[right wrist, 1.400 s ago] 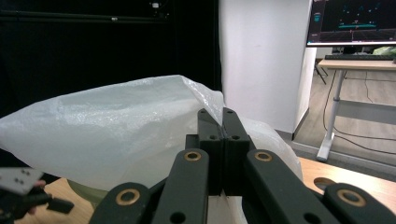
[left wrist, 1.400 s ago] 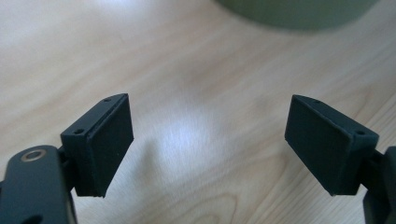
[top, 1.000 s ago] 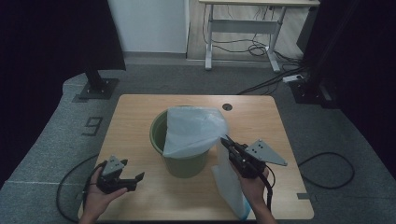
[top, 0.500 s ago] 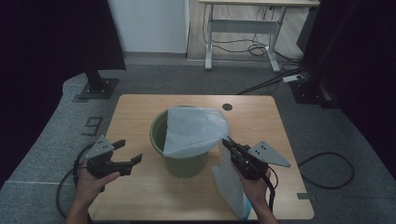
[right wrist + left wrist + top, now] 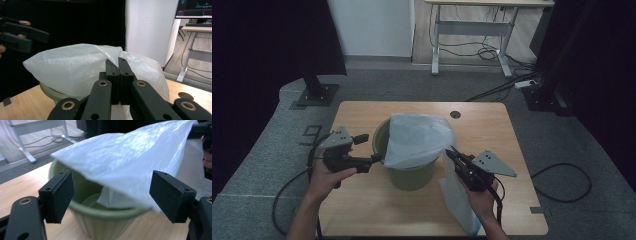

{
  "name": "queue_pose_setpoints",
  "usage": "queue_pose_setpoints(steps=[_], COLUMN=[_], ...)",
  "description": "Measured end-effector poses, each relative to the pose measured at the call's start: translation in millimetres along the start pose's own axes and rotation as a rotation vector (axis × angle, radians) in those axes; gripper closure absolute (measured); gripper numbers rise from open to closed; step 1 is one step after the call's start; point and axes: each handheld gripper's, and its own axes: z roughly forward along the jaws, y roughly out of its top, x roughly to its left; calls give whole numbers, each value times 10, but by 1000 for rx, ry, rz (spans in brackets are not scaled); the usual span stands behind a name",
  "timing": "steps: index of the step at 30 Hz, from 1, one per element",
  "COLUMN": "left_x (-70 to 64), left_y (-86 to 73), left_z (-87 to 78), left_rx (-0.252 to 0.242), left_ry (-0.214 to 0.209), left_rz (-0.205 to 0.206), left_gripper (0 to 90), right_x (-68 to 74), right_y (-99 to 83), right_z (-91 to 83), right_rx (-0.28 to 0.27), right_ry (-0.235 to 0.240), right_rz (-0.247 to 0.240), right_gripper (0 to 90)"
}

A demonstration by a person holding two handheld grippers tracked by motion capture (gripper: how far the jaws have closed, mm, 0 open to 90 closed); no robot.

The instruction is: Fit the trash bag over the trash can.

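Right gripper (image 5: 451,151) pinched tight on the white bag (image 5: 417,140), draped over the green bin (image 5: 409,175) mid-tabletop. Left gripper (image 5: 369,150), jaws wide and empty, faces the bag's loose edge (nearer hand).

Left gripper (image 5: 371,148) now up off the near-left tabletop (image 5: 362,210) and forward, jaws level with the left rim of the green bin (image 5: 409,175); a second ago low beside the table's front-left edge, half a second ago partway across. Jaws wide apart, straddling the near edge of the white bag (image 5: 417,140) and the bin rim in the left gripper view, bag edge (image 5: 120,182) between the pads without contact. Left hand (image 5: 328,176) and forearm further onto the table than before. Bag's left edge slightly more spread over the bin mouth.
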Motion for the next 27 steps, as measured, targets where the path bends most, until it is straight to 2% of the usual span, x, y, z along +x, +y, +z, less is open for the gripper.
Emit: queue_pose_setpoints(steps=[1, 2, 5, 10, 14, 27], left_x=[0, -1, 8, 19, -13, -120], left_y=[0, 94, 149, 260, 250, 120], left_z=[0, 79, 135, 328, 389, 589], left_rx=[0, 2, 7, 57, 85, 174], left_ry=[0, -15, -22, 2, 12, -40], left_rz=[0, 0, -5, -9, 6, 46], left_gripper=[196, 197, 201, 213, 222, 296], right_x=[0, 4, 5, 31, 38, 54], right_y=[0, 3, 4, 30, 50, 90], right_z=[0, 6, 10, -10, -24, -5], right_rx=[0, 2, 3, 0, -7, -13], right_ry=[0, 1, 3, 9, 10, 11], right_rz=[0, 1, 0, -6, -6, -8], right_gripper=[881, 881, 881, 881, 881, 876])
